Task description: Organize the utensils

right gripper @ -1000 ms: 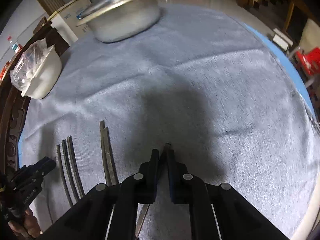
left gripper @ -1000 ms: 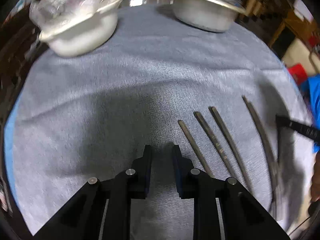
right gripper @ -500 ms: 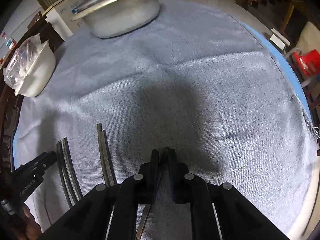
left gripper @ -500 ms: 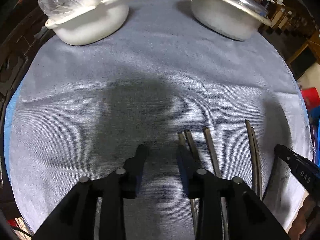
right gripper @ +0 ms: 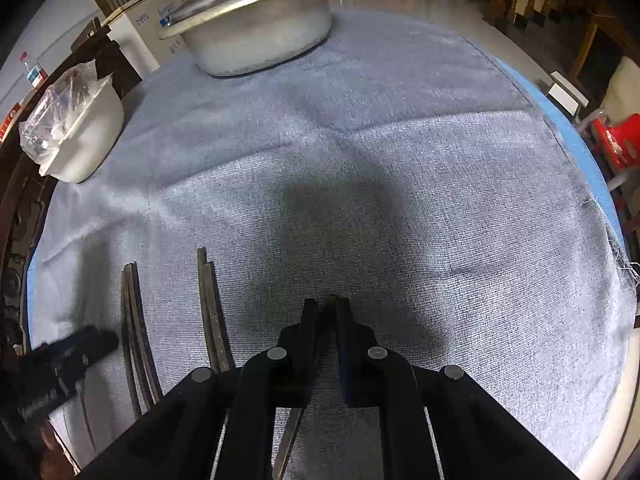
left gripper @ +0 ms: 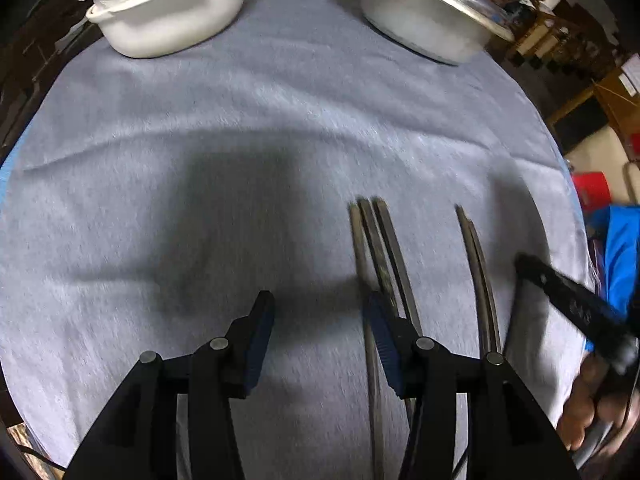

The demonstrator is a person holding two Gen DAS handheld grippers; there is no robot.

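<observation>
The desk [right gripper: 420,152] is covered by a grey-blue cloth [left gripper: 240,128], creased in shallow folds across the middle. At the far edge a lidded metal pot [right gripper: 256,28] is set, and to its left a white bowl [left gripper: 172,20] with crumpled clear plastic in it is seen; the two stand well apart.

In the left wrist view the left hand-held gripper [left gripper: 320,320] is held over the cloth, pointed steeply down, its jaws spread and opening, with bare cloth between them. Just beside its right finger a group of three utensil handles [left gripper: 380,248] lies side by side (dark, slim metal strips, their working ends hidden under the gripper body). Further right a pair of utensil handles [left gripper: 476,264] is laid close together, apart from the three.

In the right wrist view the right hand-held gripper [right gripper: 326,308] is seen pressed nearly together, pinching one slim utensil [right gripper: 290,440]; its top shows between the pads and its lower end is seen beneath the gripper body. What kind of utensil it is cannot be told.

At the right edge of the left view a person's hand [left gripper: 588,400] is seen (blurred), gripping the right tool's handle.
</observation>
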